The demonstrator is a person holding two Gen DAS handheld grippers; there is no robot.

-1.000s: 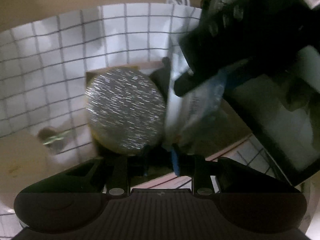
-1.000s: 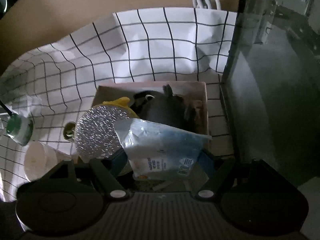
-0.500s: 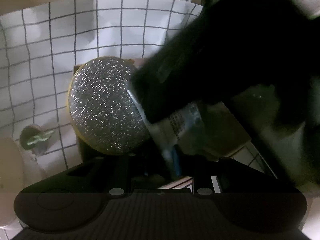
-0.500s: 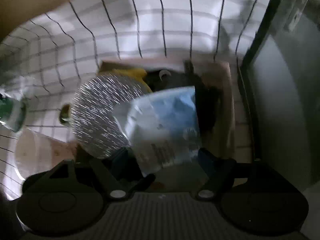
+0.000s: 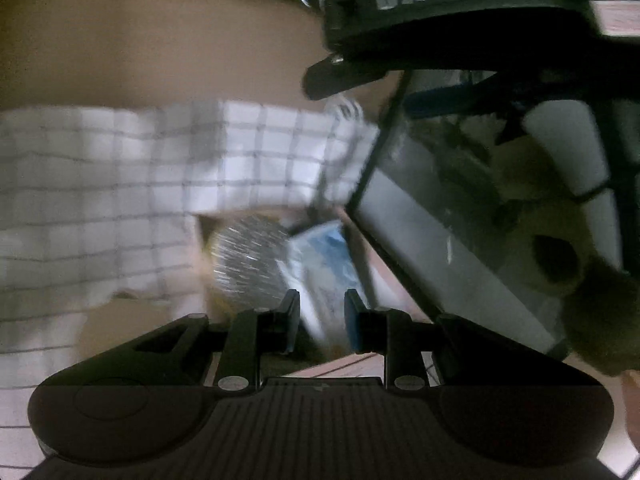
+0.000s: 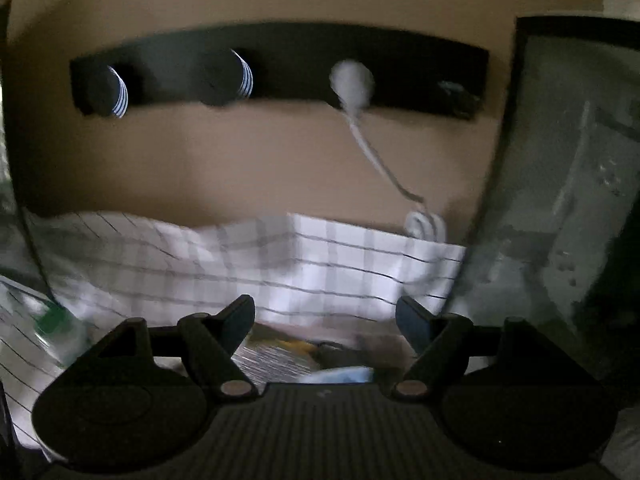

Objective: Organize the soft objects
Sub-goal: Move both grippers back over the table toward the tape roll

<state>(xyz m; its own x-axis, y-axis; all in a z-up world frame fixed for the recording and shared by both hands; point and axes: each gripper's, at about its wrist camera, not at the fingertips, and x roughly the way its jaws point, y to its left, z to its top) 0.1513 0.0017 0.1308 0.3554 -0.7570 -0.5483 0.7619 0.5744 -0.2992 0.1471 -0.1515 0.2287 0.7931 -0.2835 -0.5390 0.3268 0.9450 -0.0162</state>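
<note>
Looking past the left claw (image 5: 320, 320), jaws a little apart and empty, the pouch (image 5: 320, 264) is seen just ahead and below in the box (image 5: 202, 226), long side pointing away. The right claw (image 6: 324, 312) is held wide apart, empty, and is judged farther off.

Your work surface was draped in a white cloth with a thin dark grid (image 5: 120, 200), rumpled and rising in folds against the tan wall behind it. On that cloth sat a shallow pinkish-brown cardboard box (image 5: 202, 228). Just right of the box stood a dark glass-fronted case (image 5: 440, 240), its black frame edge running close along the box's right side. Behind the box, at the cloth's far edge, lay a coiled white cord (image 6: 426, 226). Left of the box, well apart from it, you had a blurred clear bottle with a green band (image 6: 52, 324) on the cloth.
</note>
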